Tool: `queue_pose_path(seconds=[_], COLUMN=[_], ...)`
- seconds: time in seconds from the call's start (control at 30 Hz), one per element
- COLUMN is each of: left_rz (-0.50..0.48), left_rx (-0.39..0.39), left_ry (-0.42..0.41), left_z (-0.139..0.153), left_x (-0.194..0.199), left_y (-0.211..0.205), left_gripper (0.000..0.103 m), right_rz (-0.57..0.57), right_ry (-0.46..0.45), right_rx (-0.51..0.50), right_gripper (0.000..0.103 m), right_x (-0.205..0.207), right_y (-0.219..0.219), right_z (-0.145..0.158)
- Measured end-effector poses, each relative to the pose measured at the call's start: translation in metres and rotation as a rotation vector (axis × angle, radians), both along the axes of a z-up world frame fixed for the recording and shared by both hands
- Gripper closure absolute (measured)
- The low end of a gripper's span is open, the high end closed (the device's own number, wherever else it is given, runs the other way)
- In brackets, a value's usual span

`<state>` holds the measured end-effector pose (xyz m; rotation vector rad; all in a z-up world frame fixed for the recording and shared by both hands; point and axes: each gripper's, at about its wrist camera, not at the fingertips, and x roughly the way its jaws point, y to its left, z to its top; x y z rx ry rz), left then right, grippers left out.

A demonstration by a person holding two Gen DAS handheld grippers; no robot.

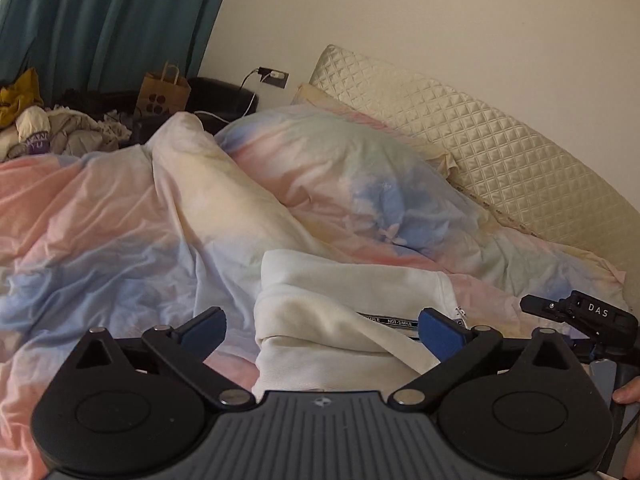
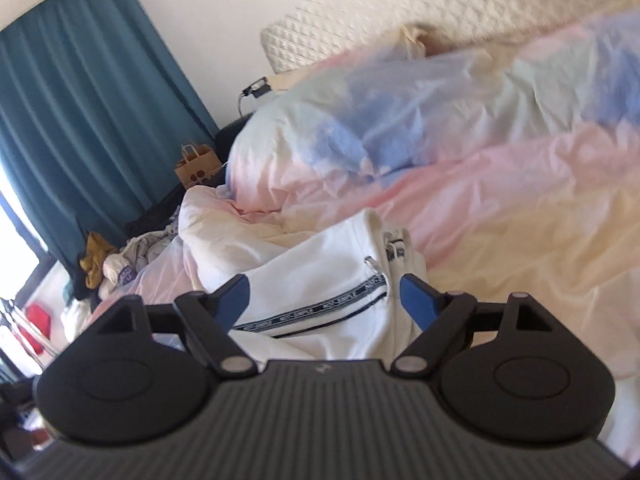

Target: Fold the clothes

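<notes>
A white garment (image 1: pixel 340 304) with a black-and-white "NOT-SIMPLE" band lies folded on the pastel duvet (image 1: pixel 100 220). My left gripper (image 1: pixel 320 330) is open, its blue fingers (image 1: pixel 204 330) spread either side of the garment's near edge. The garment also shows in the right wrist view (image 2: pixel 320 276), with a zip pull and the band across it. My right gripper (image 2: pixel 324 300) is open just above it, fingers (image 2: pixel 416 300) apart. The right gripper's black body (image 1: pixel 588 316) shows at the right edge of the left wrist view.
A pastel pillow (image 1: pixel 340 176) and a quilted cream headboard cushion (image 1: pixel 500 152) lie behind the garment. A pile of other clothes (image 1: pixel 48 128), a paper bag (image 1: pixel 162 94) and teal curtains (image 1: pixel 100 20) are at the far left.
</notes>
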<state>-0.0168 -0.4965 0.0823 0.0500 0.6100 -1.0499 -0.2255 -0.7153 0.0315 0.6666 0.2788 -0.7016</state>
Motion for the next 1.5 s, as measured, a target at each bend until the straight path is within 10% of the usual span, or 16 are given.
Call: queue_pose_path(seconds=[0.4,0.87,1.5], left_rz=[0.037,0.080,0.171], left_rx=[-0.010,0.003,0.009], left_ry=[-0.191,-0.294,-0.254], left_z=[0.075,0.067,0.043], left_x=[-0.107,-0.168,-0.157], left_y=[0.114,0.213,0.252], left_gripper=[0.000,0.000,0.000], right_rz=[0.114,0.071,0.033], right_ry=[0.085,0.122,0.201], right_rx=[-0.273,-0.314,-0.328], right_gripper=[0.010,0.010,0.011], right_x=[-0.027,-0.058,-0.042], right_y=[0.156,0.252,0.288], right_z=[0.087,0.056,0.036])
